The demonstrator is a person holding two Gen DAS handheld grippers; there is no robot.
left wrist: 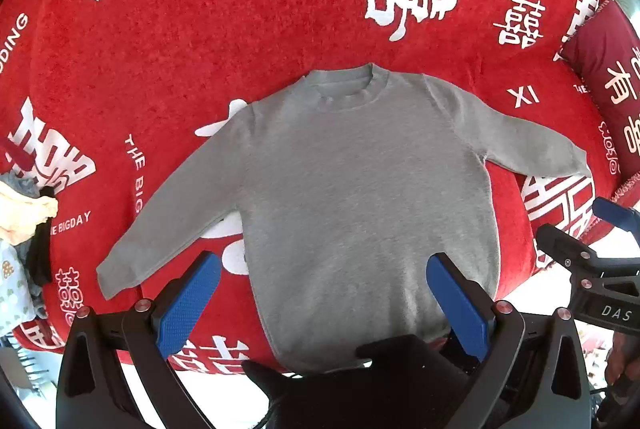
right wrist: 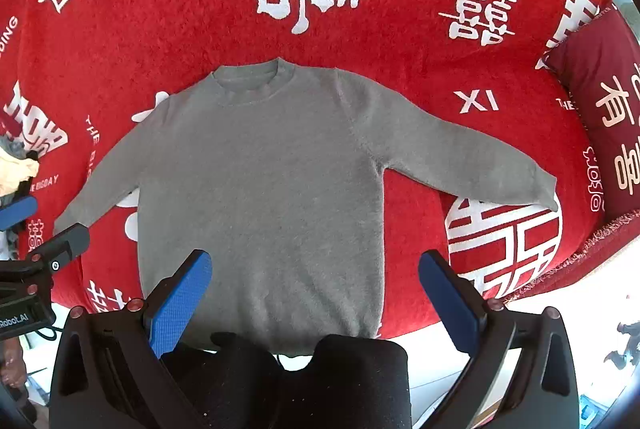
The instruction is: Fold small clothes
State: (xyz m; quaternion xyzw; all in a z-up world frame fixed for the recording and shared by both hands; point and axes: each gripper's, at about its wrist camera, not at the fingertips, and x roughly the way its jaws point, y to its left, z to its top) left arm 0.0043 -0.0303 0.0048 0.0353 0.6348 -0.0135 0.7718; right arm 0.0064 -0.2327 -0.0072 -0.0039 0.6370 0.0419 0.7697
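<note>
A small grey long-sleeved sweater (left wrist: 360, 181) lies flat and face up on a red cover, neck away from me and both sleeves spread out; it also shows in the right wrist view (right wrist: 272, 181). My left gripper (left wrist: 324, 293) is open and empty, hovering over the sweater's hem, its left blue pad off the cloth. My right gripper (right wrist: 316, 289) is open and empty over the hem's right part. Each gripper shows at the edge of the other's view, the right gripper (left wrist: 592, 245) at the right and the left gripper (right wrist: 44, 233) at the left.
The red cover (left wrist: 240, 29) with white characters covers a sofa seat. A dark red cushion (left wrist: 608, 77) stands at the right. A heap of other small clothes (left wrist: 20, 225) lies at the left edge. The seat's front edge runs just under the hem.
</note>
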